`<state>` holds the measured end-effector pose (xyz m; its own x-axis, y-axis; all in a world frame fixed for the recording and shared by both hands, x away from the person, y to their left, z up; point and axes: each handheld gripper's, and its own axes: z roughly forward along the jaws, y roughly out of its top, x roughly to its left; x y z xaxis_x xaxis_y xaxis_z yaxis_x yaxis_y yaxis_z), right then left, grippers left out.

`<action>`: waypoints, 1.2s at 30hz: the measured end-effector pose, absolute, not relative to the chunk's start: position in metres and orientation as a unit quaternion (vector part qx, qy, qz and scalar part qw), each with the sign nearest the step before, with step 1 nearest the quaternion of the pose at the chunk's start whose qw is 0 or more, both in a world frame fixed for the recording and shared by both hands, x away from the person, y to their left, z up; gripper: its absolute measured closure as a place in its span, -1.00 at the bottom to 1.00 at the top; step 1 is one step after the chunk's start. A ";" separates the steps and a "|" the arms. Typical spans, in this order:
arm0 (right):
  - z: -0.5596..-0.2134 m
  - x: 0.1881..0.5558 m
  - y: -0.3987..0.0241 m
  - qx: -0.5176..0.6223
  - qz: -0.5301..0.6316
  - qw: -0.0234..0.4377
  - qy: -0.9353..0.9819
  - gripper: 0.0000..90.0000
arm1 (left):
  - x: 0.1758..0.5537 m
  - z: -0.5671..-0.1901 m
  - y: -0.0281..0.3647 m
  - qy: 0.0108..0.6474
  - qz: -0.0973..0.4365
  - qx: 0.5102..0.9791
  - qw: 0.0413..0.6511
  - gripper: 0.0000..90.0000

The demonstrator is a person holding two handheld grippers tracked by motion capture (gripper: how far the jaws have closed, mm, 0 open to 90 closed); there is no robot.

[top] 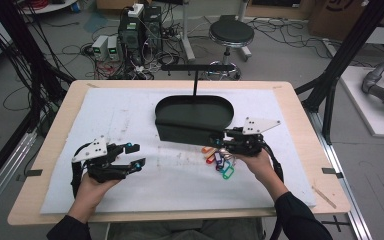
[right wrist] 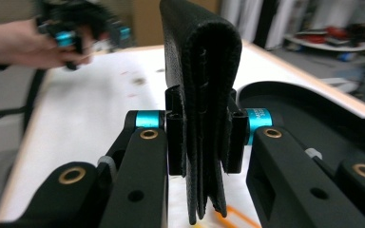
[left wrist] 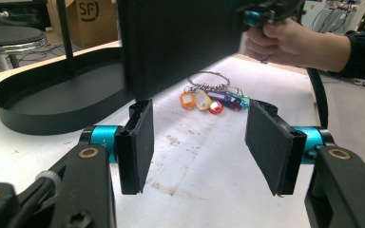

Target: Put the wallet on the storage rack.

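The wallet (right wrist: 200,95) looks like black grained leather, matt, folded with raw layered edges. The right tool (right wrist: 200,137) has matt black plastic arms, brass-coloured rivets, glossy blue metal collars and rough black pads (right wrist: 175,128). The left tool (left wrist: 199,142) has the same finish. The tray (top: 194,116) is smooth, dull black, metal or plastic. The key tags (left wrist: 209,100) are glossy coloured plastic on a shiny metal ring. The table (top: 300,125) is pale wood under a white, slightly rough, stained mat (top: 130,120).
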<state>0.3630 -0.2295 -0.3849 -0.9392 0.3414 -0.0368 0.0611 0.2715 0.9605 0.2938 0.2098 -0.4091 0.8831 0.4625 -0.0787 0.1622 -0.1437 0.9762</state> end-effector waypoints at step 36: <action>-0.407 0.475 -0.222 0.218 0.534 0.165 0.800 0.72 | 0.293 -0.414 0.209 0.207 0.115 0.753 0.614 -0.05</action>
<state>0.4746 -0.2218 -0.4066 -0.8505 0.5250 -0.0305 0.1732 0.3344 0.9264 0.2927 0.2094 -0.4136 0.8884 0.4519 -0.0809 0.1704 -0.1610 0.9721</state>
